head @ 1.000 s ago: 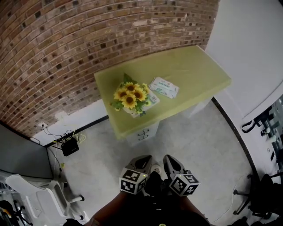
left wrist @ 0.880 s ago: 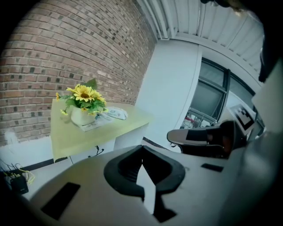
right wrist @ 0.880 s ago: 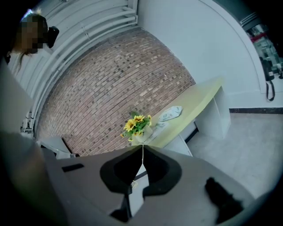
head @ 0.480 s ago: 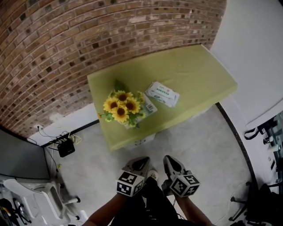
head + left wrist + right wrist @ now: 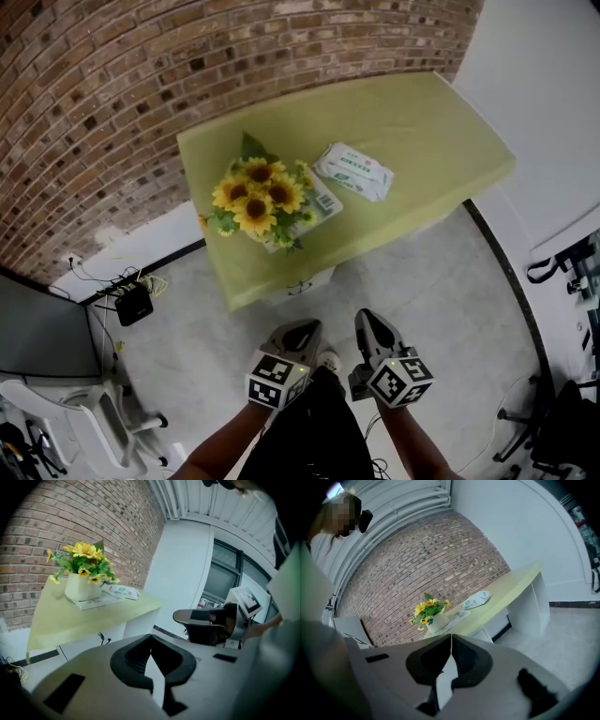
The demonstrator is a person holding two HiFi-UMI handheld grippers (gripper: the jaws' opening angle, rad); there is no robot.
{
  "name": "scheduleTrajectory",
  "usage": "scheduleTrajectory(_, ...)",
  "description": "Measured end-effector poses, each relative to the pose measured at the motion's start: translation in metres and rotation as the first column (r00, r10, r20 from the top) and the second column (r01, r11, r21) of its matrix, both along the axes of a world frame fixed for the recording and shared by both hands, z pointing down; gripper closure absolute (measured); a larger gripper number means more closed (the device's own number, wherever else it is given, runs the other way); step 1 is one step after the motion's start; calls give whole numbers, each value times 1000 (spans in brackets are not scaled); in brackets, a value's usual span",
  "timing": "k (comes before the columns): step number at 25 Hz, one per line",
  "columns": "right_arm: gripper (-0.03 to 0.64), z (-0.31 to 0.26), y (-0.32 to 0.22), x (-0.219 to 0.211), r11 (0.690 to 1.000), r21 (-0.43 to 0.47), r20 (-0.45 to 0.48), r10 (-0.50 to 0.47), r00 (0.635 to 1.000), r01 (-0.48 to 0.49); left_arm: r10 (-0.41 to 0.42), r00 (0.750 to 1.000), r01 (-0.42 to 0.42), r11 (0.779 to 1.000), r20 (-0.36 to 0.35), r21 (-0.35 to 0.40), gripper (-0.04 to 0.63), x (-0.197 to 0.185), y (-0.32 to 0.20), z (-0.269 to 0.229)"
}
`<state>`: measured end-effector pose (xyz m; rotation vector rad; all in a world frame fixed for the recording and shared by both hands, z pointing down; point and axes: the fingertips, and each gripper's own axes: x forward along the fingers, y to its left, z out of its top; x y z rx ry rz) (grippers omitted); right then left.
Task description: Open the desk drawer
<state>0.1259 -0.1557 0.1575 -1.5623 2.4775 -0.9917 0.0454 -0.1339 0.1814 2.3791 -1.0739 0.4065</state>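
Observation:
A desk with a yellow-green top (image 5: 412,122) stands against a brick wall. Its white drawer unit (image 5: 302,281) peeks out under the front edge, closed, with a small dark handle (image 5: 101,637). A pot of sunflowers (image 5: 255,199) and a pack of wipes (image 5: 353,171) lie on the top. My left gripper (image 5: 298,330) and right gripper (image 5: 368,323) hover side by side over the floor, short of the desk, both shut and empty. In each gripper view the jaws meet in a closed seam, on the left gripper (image 5: 151,637) and on the right gripper (image 5: 451,637).
A white office chair (image 5: 84,417) stands at the lower left. A black box with cables (image 5: 131,302) lies on the floor by the brick wall (image 5: 112,112). Dark chair legs (image 5: 562,412) stand at the lower right. Grey floor (image 5: 422,281) lies between me and the desk.
The desk has grown larger and closer in the head view. Both grippers have stayed together, shut, and have sunk a little toward the desk front.

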Motion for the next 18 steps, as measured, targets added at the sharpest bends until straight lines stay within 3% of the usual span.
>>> scheduleTrajectory(18, 603, 159, -35, -2, 997, 80, 3, -3, 1000, 2, -10, 999, 11, 999, -30, 44, 586, -1, -22, 173)
